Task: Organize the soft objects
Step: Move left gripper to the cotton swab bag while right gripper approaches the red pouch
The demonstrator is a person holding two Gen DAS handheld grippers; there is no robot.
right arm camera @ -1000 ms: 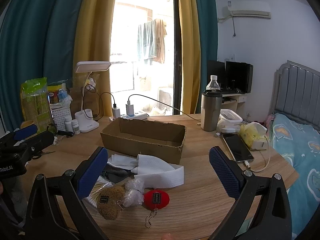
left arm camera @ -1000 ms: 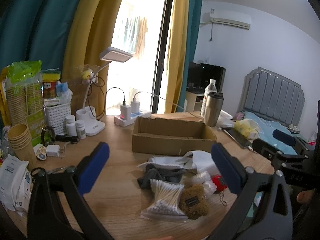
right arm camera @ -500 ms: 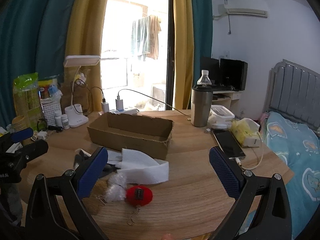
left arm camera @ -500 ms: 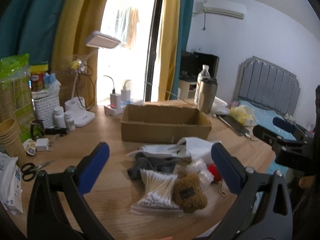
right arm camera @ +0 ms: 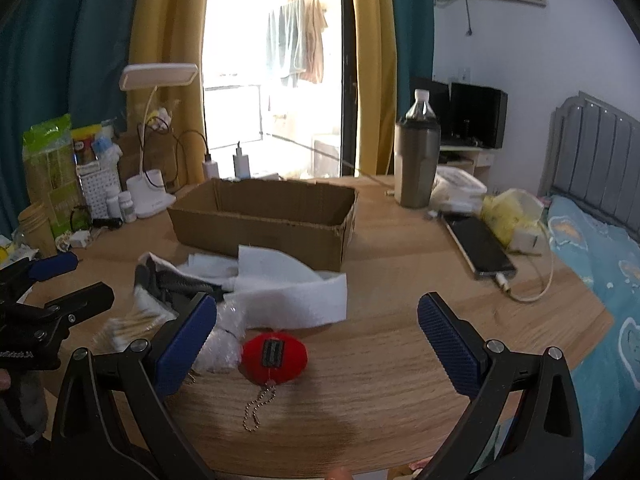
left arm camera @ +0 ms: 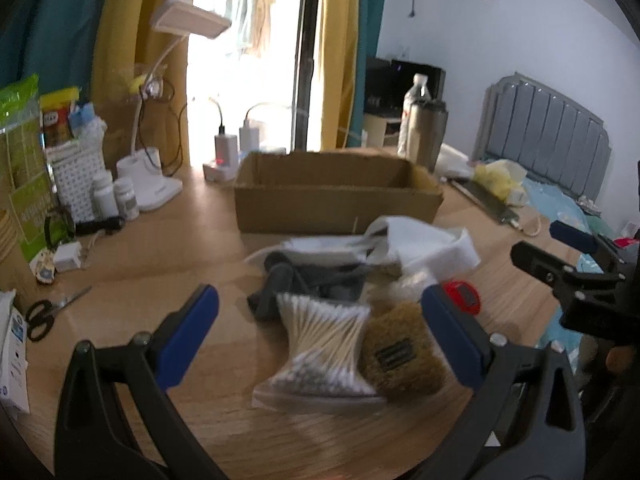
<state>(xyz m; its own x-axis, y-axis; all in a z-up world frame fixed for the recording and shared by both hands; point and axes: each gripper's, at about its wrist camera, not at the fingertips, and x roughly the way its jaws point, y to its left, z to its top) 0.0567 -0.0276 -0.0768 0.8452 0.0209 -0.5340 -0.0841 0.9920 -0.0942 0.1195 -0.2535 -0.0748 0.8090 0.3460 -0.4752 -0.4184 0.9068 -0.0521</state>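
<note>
My right tongs (right arm camera: 318, 330), wide open and empty, sit just above the red pompom (right arm camera: 274, 357); left tongs (left arm camera: 320, 330) likewise gape over what looks like the cotton swab bag (left arm camera: 320, 350)

Soft items heaped on the wooden table before an open, empty cardboard box (right arm camera: 264, 216): white cloth (right arm camera: 288, 292), grey fabric (left arm camera: 312, 280), bagged cotton swabs (left arm camera: 320, 344), brown plush (left arm camera: 400, 356), red plush keychain (right arm camera: 274, 356), flat.

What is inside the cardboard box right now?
The cardboard box shows only bare inner walls in the right wrist view; its near wall hides the floor, so I can't confirm it is empty.
</note>
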